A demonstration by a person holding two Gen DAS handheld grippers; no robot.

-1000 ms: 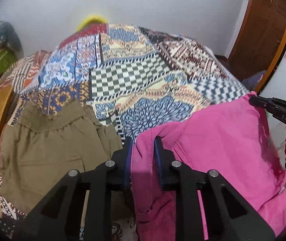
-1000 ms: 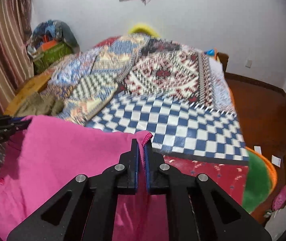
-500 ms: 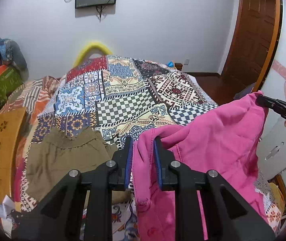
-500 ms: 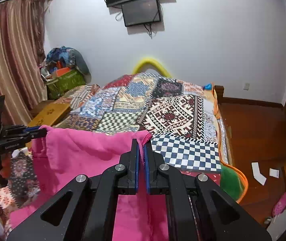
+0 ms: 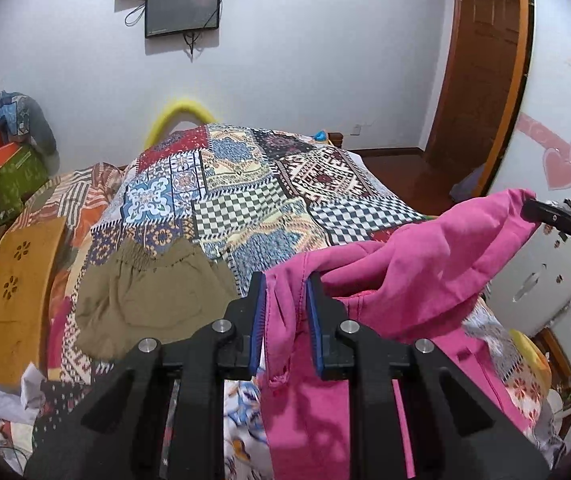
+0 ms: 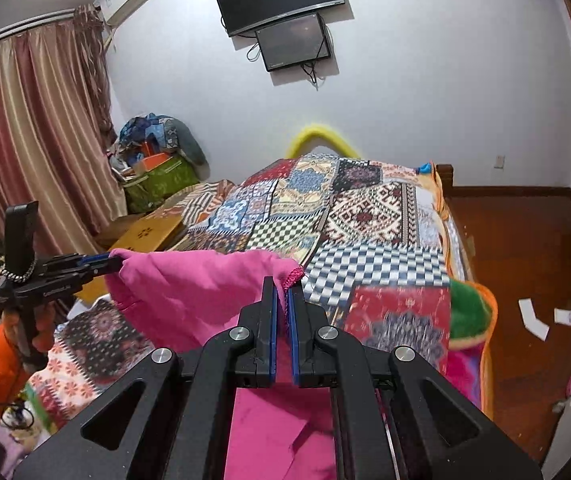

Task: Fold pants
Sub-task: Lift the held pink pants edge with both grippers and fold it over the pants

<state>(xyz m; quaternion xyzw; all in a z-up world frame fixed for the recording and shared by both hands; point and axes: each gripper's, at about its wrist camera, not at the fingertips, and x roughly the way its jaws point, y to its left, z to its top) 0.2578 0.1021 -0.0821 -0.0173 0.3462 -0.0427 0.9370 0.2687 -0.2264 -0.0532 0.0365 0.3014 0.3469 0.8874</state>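
Bright pink pants (image 5: pixel 413 272) hang in the air, stretched between both grippers above the near end of the patchwork bed (image 5: pixel 245 196). My left gripper (image 5: pixel 285 280) is shut on a bunched corner of the pink cloth. In the right wrist view my right gripper (image 6: pixel 282 286) is shut on the other corner at its stitched hem, with the pink pants (image 6: pixel 197 292) sagging between the two hands. The left gripper (image 6: pixel 115 263) shows at the far left of that view, the right gripper (image 5: pixel 529 208) at the right edge of the left wrist view.
Olive-green pants (image 5: pixel 145 300) lie spread on the bed's left side. A yellow-brown wooden board (image 5: pixel 17 292) stands beside them. A green box with clutter (image 6: pixel 157 180) sits in the corner by the curtain (image 6: pixel 25 140). Wooden floor (image 6: pixel 525 264) with paper scraps lies to the right.
Both grippers have risen with the pink pants and drawn back from the bed. The cloth has lifted off the cover and hangs higher; more of the wall and screens shows.
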